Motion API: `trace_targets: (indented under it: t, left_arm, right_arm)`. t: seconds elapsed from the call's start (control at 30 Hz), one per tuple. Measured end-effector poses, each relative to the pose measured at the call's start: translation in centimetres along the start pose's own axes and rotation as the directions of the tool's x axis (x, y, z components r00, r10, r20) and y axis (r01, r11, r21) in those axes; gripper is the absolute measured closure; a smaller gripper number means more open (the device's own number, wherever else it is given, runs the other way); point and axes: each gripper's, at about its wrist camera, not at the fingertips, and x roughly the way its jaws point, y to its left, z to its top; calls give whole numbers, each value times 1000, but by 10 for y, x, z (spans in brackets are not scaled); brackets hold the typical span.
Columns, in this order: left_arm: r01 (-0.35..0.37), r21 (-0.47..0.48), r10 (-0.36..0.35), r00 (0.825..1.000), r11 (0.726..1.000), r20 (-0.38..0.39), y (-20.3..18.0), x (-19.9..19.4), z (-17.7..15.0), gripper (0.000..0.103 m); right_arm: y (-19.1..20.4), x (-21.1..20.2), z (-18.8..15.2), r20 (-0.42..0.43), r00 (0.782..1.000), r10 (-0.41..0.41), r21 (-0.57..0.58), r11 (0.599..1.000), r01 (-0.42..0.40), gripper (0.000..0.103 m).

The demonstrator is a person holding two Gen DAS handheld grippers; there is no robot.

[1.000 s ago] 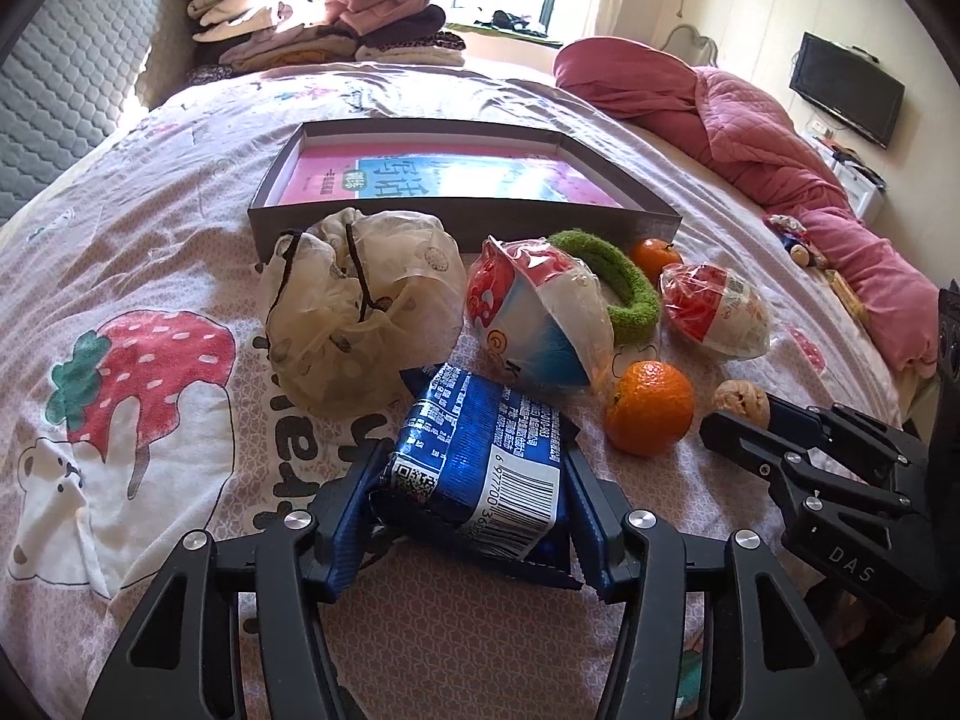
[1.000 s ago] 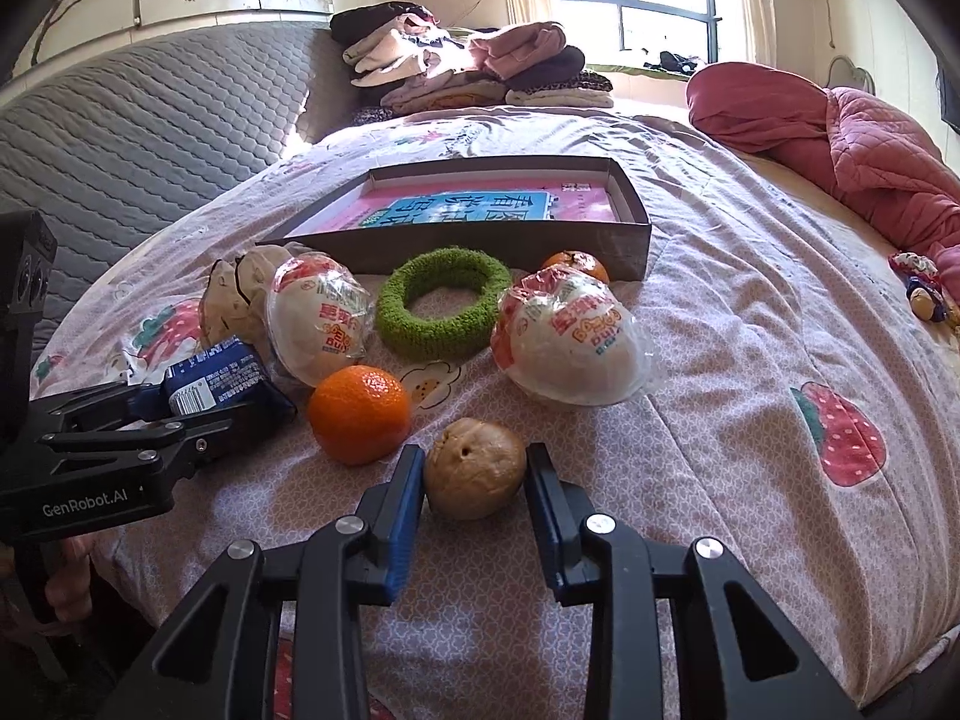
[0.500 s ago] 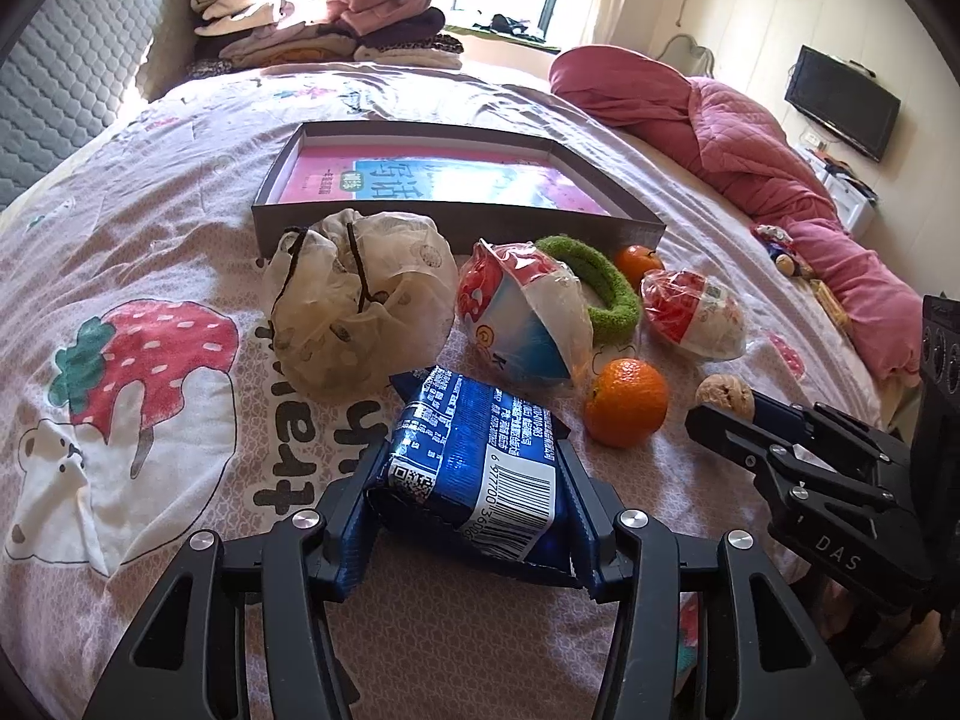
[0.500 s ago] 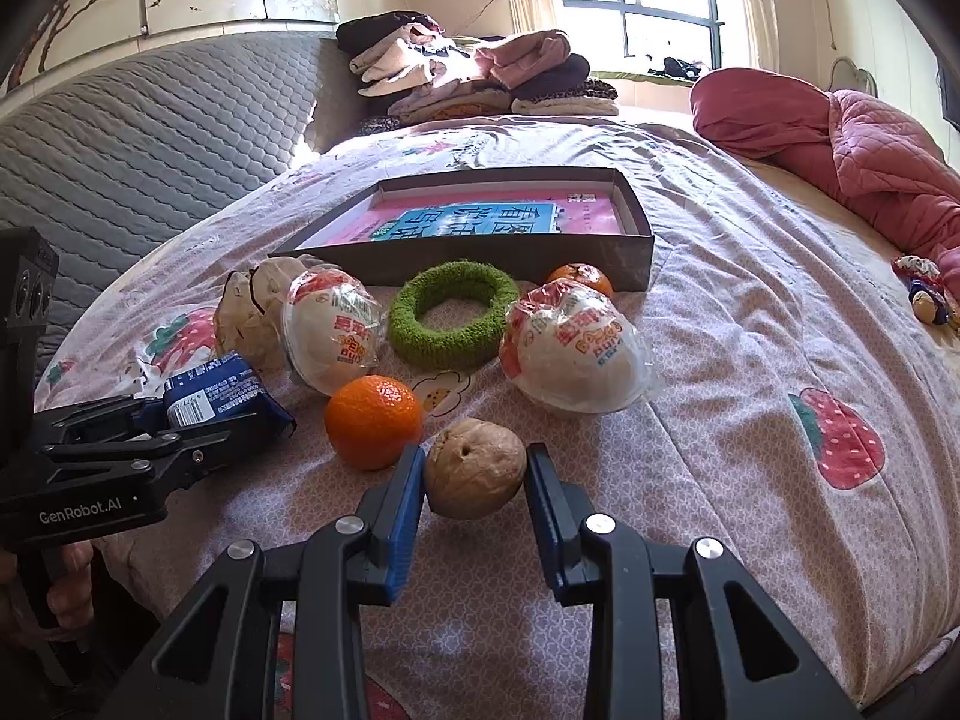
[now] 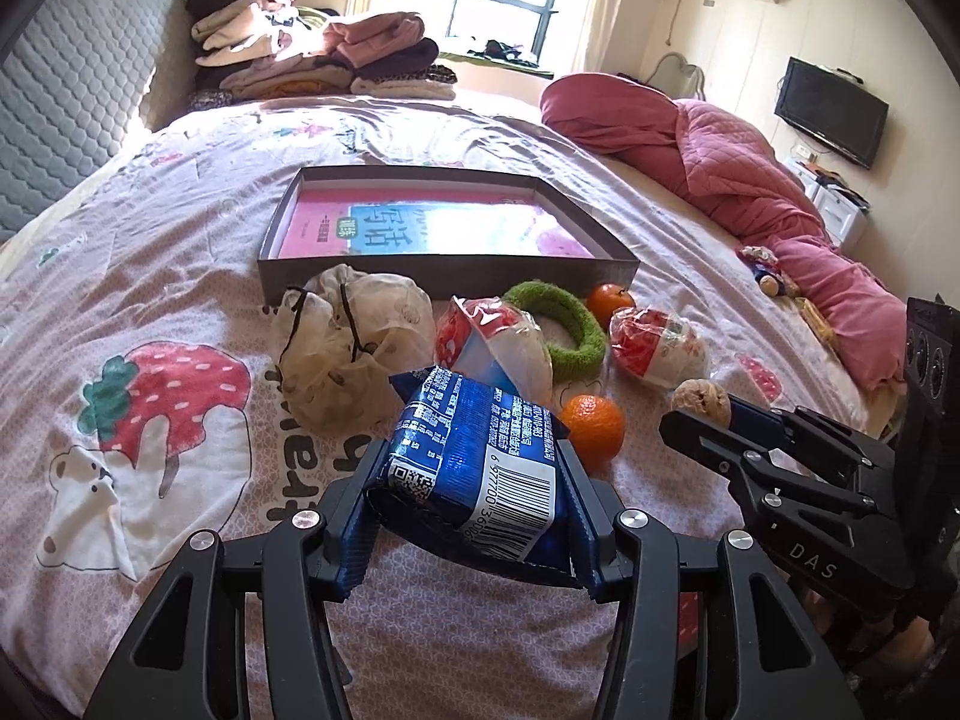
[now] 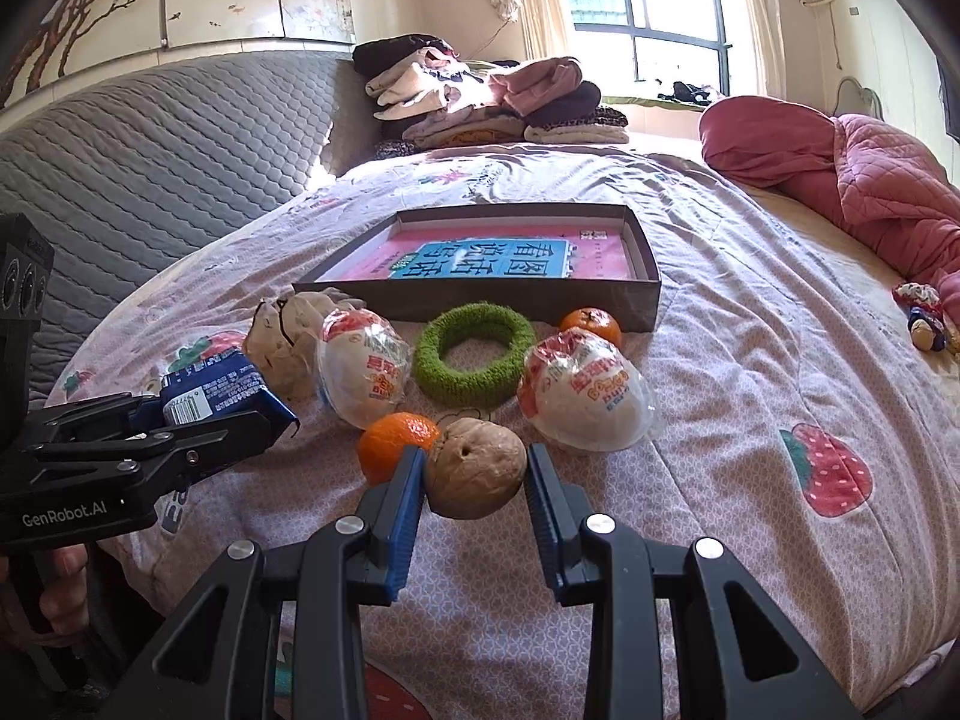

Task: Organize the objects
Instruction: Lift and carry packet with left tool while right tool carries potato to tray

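My left gripper is shut on a blue snack packet and holds it just above the bedspread. From the right wrist view the left gripper and the packet are at the left. My right gripper is shut on a brown walnut, which also shows at the right gripper's tip. A shallow grey box with a pink and blue book in it lies beyond.
Between the grippers and the box lie two oranges, a green fuzzy ring, two wrapped white-and-red eggs and a cream drawstring bag. Folded clothes and a pink quilt are at the far side.
The left gripper has risen a little with the blue packet in it. The right gripper has tipped slightly upward, still with the walnut between its pads.
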Motion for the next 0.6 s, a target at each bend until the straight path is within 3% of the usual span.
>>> trace_targets:
  t: [0.6]
  left_arm:
    - [-12,-6,12,1000,1000,21,6,10,34,49]
  right_arm:
    - [-3,7,36,58,998,-7,-15,1000,7,69]
